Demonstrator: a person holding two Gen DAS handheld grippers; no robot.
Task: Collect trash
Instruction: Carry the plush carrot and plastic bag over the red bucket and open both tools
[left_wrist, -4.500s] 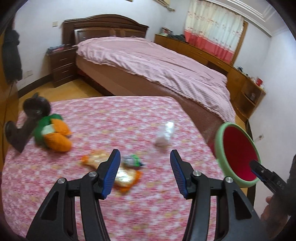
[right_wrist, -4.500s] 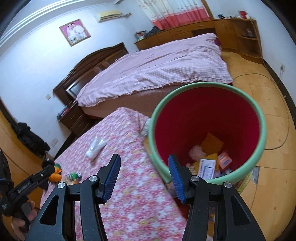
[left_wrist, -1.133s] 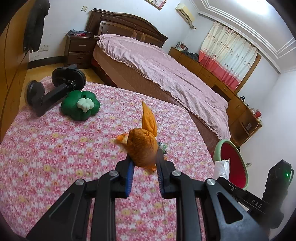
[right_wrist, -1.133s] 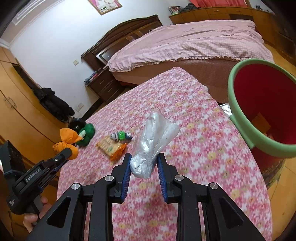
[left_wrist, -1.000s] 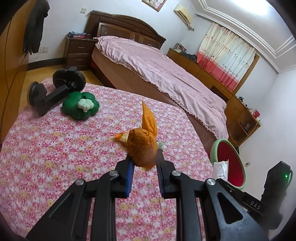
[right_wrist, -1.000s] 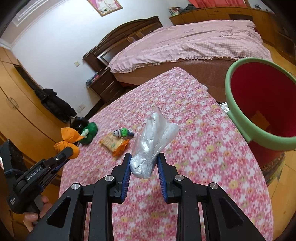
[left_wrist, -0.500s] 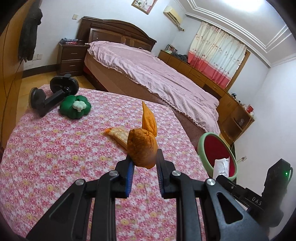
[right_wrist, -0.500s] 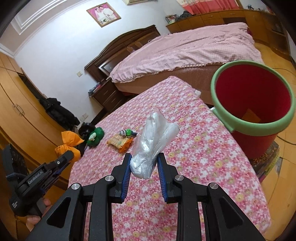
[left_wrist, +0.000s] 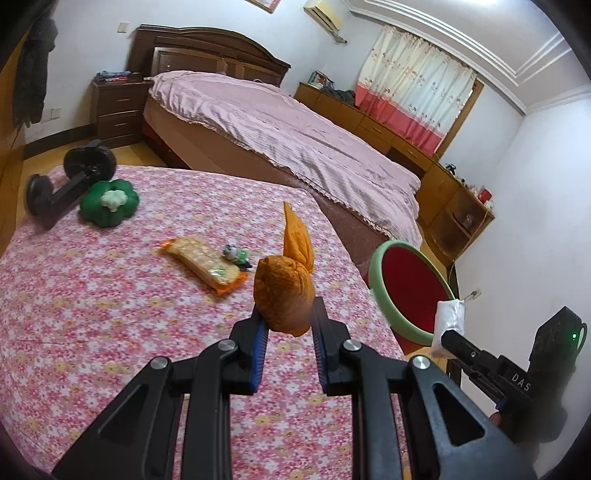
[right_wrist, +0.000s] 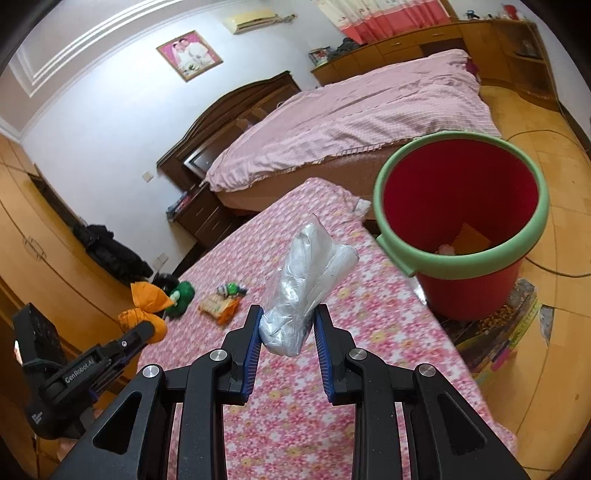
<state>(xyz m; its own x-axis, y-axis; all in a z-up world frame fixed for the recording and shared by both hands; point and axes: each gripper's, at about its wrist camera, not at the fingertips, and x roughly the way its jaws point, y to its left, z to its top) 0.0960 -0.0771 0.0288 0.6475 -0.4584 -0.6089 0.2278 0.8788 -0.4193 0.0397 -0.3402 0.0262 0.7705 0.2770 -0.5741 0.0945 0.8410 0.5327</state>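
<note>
Jaws on both grippers are clamped on trash. Left gripper (left_wrist: 287, 328) pinches a knotted orange bag (left_wrist: 286, 293) between its blue pads, knot tail sticking up, bag lifted off the table. Right gripper (right_wrist: 288, 334) pinches a crumpled clear plastic bag (right_wrist: 308, 280) with white stuff inside, also held up in the air.

Red bucket (right_wrist: 458, 225) with a green rim stands on the floor just beside the far edge of the table, on some printed paper or packaging. It's open-topped. Inside I can see a yellow-orange flat piece and something pinkish at the bottom; the rest of the contents is hidden by the near wall. From the left wrist view the bucket (left_wrist: 408, 291) shows mostly rim and red inner wall, contents not visible, with the right gripper's white bag overlapping its rim.

Table (left_wrist: 92, 314) has a pink floral cloth. On it: a snack packet (left_wrist: 205, 266) with orange ends lying flat, a small green-and-white wrapper (left_wrist: 236, 254) just beside it, a green plush (left_wrist: 109, 202) with a white centre, and a black dumbbell-like thing (left_wrist: 70, 181) touching the plush at the far corner.

Neither held bag is over the bucket; both are above the tablecloth.
</note>
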